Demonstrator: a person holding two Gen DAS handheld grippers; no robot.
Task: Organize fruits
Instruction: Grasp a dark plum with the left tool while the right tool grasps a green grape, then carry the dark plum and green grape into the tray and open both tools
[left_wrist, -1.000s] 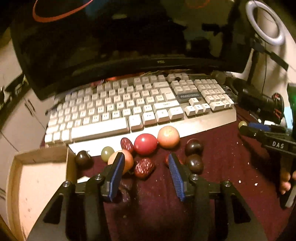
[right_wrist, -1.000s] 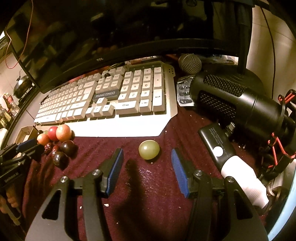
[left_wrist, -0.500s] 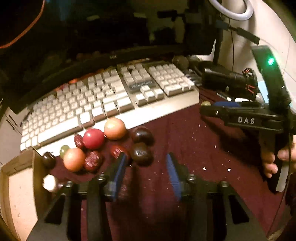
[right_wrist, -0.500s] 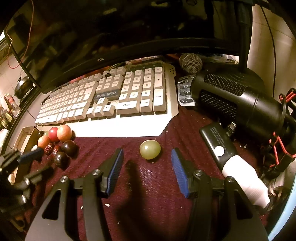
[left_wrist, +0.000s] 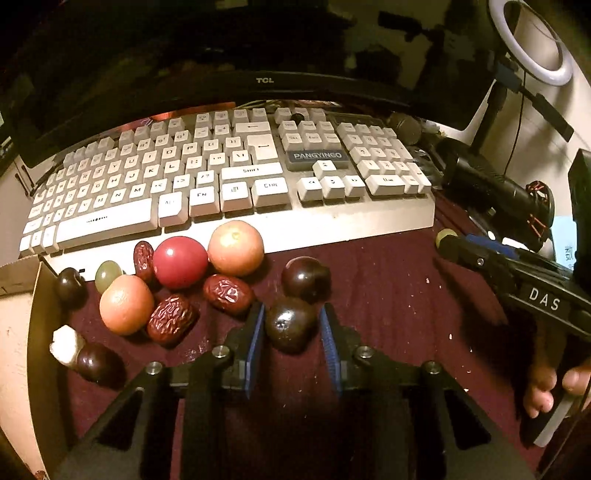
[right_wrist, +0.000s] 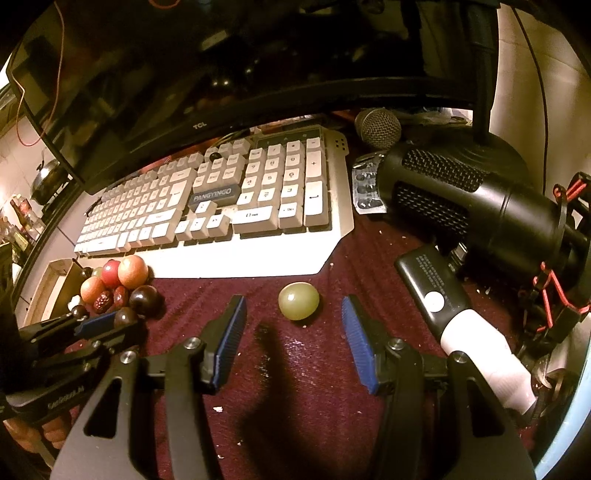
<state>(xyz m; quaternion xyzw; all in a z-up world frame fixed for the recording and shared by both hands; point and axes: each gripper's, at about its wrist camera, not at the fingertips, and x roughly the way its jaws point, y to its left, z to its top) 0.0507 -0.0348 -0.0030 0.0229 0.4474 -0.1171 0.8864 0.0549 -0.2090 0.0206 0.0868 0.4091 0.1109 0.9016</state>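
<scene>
The left tongs (left_wrist: 291, 325) stand around a dark plum (left_wrist: 291, 323) on the table (left_wrist: 388, 314): the fruit sits between the two blue pads, at 12 o'clock from the wrist, and the jaws are apart with a thin gap on each side, not yet clamped. A second plum (left_wrist: 306, 278) touches it at 12 o'clock. The right tongs (right_wrist: 293, 332) are wide apart, with a green grape (right_wrist: 298, 301) just ahead at 12 o'clock, so each hand is nearest to its own fruit.

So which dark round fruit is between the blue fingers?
The nearest dark plum, sitting between the left hand-held gripper fingers; its twin lies just behind.
</scene>
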